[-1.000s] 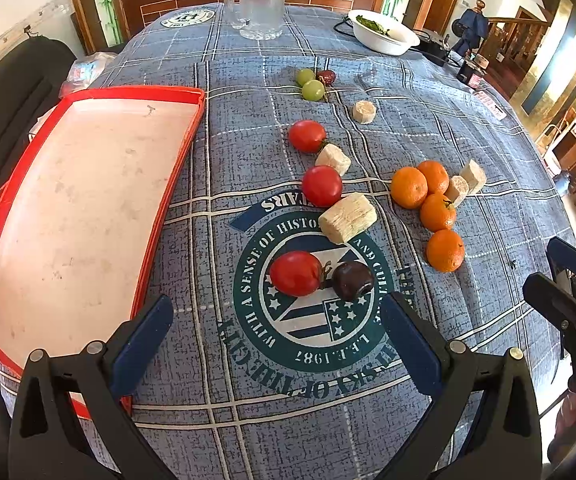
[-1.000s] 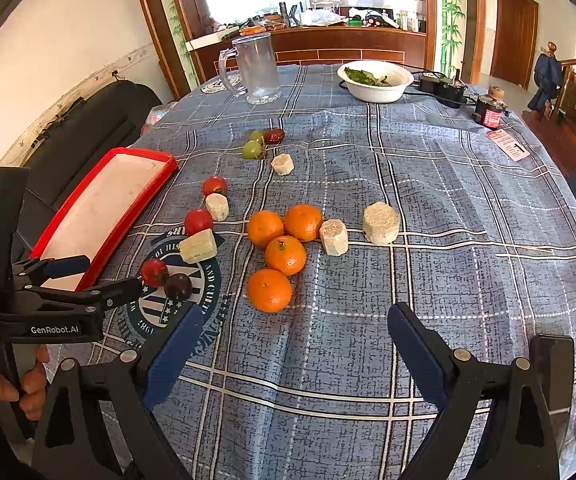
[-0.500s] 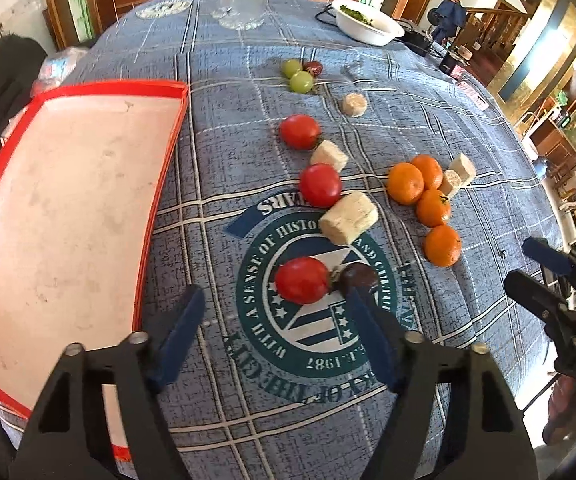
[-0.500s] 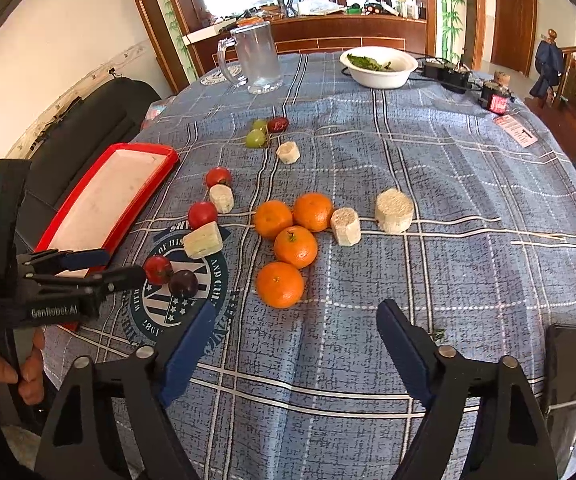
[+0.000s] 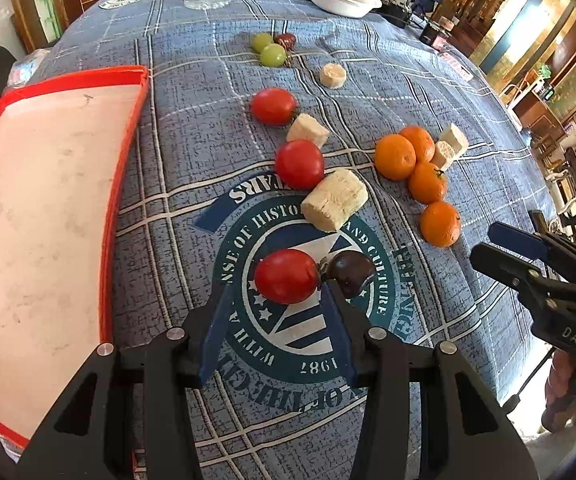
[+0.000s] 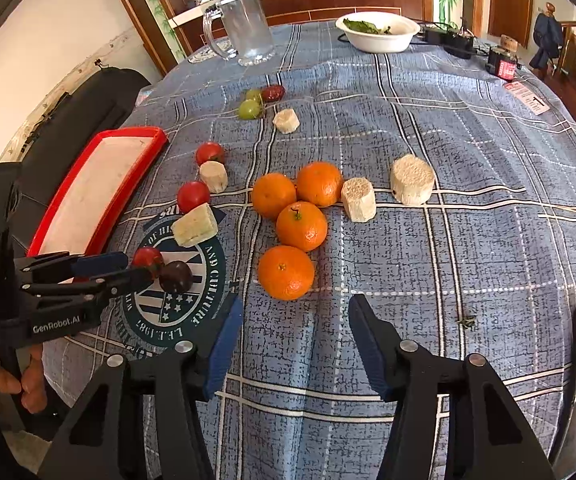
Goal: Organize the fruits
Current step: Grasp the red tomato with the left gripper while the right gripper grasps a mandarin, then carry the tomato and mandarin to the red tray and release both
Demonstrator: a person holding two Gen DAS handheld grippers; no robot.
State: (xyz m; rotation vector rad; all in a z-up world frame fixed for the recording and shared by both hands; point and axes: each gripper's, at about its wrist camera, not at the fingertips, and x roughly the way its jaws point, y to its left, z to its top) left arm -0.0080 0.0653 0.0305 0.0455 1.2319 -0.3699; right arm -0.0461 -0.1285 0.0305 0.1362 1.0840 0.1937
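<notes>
My left gripper [image 5: 276,300] is open, its blue pads on either side of the nearest red tomato [image 5: 287,276], not closed on it. A dark plum [image 5: 350,273] touches that tomato's right side. Two more tomatoes [image 5: 299,163] lie farther up, with pale sugarcane chunks [image 5: 335,199] between. Several oranges [image 6: 286,272] cluster mid-table. My right gripper [image 6: 294,320] is open just short of the nearest orange. Green grapes [image 5: 273,54] and a red date [image 5: 286,41] lie at the far end. The red-rimmed tray [image 5: 126,152] lies at left.
A glass mug [image 6: 248,28] and a white bowl of greens [image 6: 378,32] stand at the far edge. A black chair [image 6: 88,100] is beyond the tray. Cables and a small device [image 6: 500,62] lie far right. The table edge curves off on the right.
My left gripper moved forward and narrowed around the nearest tomato. My right gripper narrowed and moved closer to the nearest orange.
</notes>
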